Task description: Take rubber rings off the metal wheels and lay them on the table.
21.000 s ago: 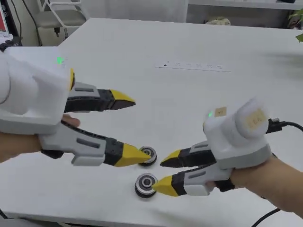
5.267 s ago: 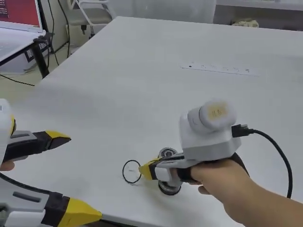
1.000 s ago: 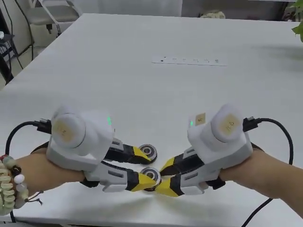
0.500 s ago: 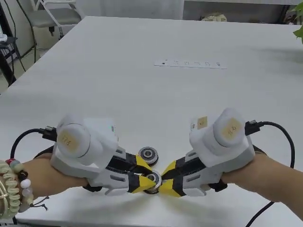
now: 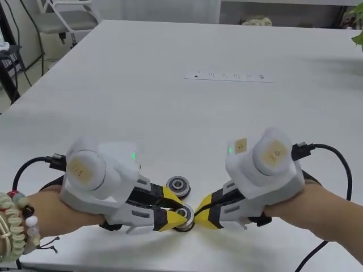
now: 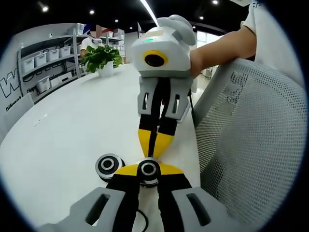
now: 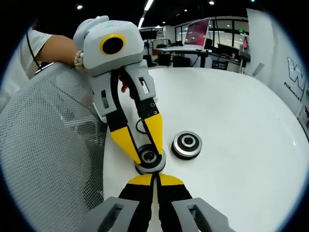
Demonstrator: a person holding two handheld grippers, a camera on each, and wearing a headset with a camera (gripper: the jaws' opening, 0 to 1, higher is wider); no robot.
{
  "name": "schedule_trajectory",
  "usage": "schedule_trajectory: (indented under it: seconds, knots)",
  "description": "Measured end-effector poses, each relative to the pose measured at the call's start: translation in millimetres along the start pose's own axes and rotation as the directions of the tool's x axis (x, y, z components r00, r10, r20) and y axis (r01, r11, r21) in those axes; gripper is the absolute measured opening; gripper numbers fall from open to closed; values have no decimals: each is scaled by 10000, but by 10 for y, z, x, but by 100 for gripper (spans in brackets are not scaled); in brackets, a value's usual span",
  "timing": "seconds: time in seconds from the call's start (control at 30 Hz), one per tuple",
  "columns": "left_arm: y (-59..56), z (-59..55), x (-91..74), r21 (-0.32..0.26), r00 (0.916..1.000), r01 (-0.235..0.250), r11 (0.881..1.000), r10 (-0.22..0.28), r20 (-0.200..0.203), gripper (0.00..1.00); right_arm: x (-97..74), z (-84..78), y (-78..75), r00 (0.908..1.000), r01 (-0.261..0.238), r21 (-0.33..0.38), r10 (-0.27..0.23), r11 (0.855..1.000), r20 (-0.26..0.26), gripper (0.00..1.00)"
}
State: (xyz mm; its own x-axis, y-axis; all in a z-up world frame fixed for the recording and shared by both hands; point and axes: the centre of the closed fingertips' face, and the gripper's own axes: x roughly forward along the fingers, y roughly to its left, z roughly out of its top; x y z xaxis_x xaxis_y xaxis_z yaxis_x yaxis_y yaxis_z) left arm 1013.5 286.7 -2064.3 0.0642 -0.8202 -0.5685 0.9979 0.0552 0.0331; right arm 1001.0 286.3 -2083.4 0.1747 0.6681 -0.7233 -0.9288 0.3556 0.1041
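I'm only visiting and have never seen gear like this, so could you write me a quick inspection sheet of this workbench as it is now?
Surface: smooth white table.
Job's things: near round metal wheel between the grippers; far round metal wheel beside it, apart, untouched.
Clutter: flat white strip with small marks farther up the table.
Grippers: left gripper shut on the near round metal wheel; right gripper shut, tips at that wheel's edge.
Cables: black cable from the right gripper; second black cable from the left.
Surroundings: grey mesh chair back, potted green plant, shelves of boxes.
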Motion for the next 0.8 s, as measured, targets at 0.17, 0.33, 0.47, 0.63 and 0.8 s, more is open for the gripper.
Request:
schedule_trajectory:
  seconds: [0.17, 0.33, 0.47, 0.63, 0.8]
  knots:
    - [-5, 8, -9, -20, 10000, -3, 10000, 3, 46, 8, -14, -8, -39, 9995, -283, 2949, 234, 9551, 200, 0]
    - [-11, 10, -22, -21, 9999, -30, 10000, 30, 106, 8, -56, 15, -83, 9972, -502, 4461, 202, 8936, 718, 0]
    - [-14, 9, -35, 42, 9999, -83, 10000, 82, 110, 8, -71, 23, -98, 9949, -687, 5074, 212, 8590, 989, 0]
    - [-12, 7, -45, 59, 9999, -114, 9999, 113, 123, 8, -132, 121, -128, 9835, -1337, 5790, 357, 8043, 1776, 0]
    - [-19, 6, -49, 34, 9998, -122, 9999, 121, 154, 8, -116, 129, -99, 9865, -1170, 5658, 300, 8162, 1608, 0]
